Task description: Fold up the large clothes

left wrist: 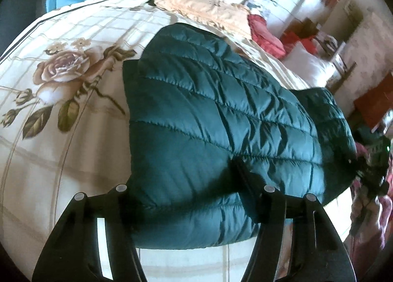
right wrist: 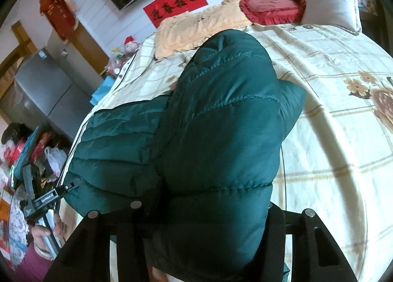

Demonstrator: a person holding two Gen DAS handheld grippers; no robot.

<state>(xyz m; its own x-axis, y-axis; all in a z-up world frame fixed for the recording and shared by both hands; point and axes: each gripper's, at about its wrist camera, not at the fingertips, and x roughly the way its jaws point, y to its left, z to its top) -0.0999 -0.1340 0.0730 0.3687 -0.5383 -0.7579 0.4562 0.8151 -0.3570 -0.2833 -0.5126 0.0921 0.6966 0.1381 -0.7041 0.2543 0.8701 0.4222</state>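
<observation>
Seemingly midway, the green puffer jacket [left wrist: 221, 114] lies partly doubled over on the bed [left wrist: 61, 146] below the yellow pillow [left wrist: 203, 4], both the left tool [left wrist: 194, 198] and right tool [right wrist: 203, 210] clamped on its near edge, final folds remaining.

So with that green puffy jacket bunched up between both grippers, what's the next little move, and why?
Probably carry the near edge forward and lay it down flat. The left gripper and right gripper each pinch a thick fold of the dark green quilted jacket, which humps up above the floral bedspread instead of lying flat.
</observation>
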